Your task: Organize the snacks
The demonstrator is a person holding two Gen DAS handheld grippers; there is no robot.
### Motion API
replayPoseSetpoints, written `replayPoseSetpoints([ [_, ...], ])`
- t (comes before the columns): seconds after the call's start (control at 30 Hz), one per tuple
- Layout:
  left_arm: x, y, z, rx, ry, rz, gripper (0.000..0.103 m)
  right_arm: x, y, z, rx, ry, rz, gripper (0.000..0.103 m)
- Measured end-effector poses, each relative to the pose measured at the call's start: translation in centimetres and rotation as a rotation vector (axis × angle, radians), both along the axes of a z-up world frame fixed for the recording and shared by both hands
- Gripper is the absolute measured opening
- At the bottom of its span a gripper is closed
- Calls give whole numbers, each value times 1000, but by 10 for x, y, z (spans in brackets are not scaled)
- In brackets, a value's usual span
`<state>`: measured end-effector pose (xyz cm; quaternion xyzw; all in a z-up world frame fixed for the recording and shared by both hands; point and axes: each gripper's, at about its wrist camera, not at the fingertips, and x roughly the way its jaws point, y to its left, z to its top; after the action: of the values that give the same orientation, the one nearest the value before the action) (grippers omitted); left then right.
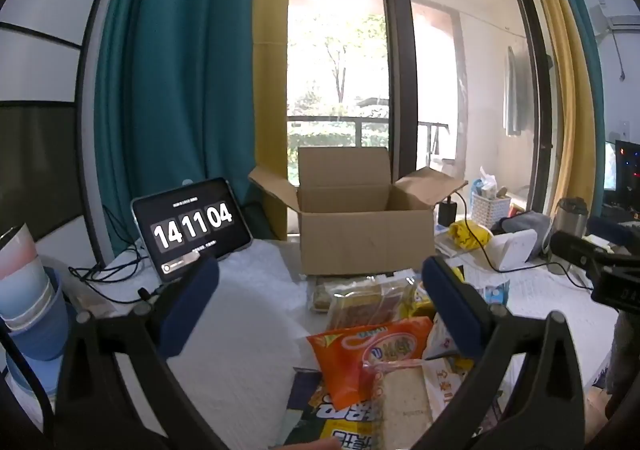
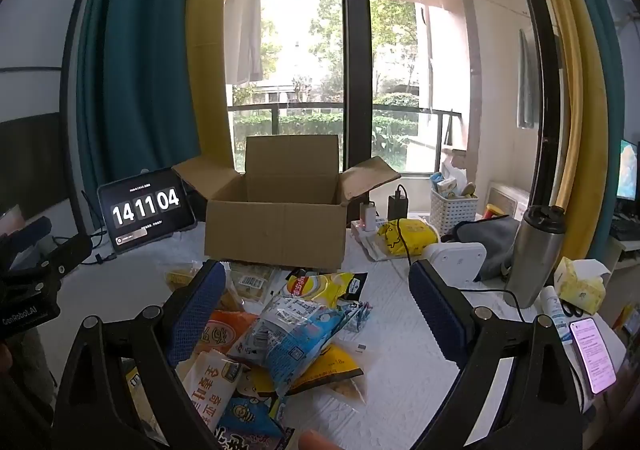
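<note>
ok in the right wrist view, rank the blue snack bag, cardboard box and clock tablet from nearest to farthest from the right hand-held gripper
1. Blue snack bag: lying on the pile just below the open right hand-held gripper.
2. Cardboard box: open, straight ahead, behind the pile.
3. Clock tablet: far left, propped beside the box.

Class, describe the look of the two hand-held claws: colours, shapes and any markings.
Both the left claw and right claw have black triangular cut-out frames with round silver rivets. The fingers carry dark blue mesh-textured pads. The left claw's black body shows white lettering.
</note>
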<state>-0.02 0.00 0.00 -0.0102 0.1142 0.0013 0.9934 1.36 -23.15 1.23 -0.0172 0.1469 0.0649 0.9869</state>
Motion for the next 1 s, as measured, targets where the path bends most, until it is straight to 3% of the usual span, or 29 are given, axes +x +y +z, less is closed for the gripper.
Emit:
replayPoseSetpoints([
  [1.0,-1,0,0,0,-4,-1,102,2,3,-4,-2,15,9,95],
])
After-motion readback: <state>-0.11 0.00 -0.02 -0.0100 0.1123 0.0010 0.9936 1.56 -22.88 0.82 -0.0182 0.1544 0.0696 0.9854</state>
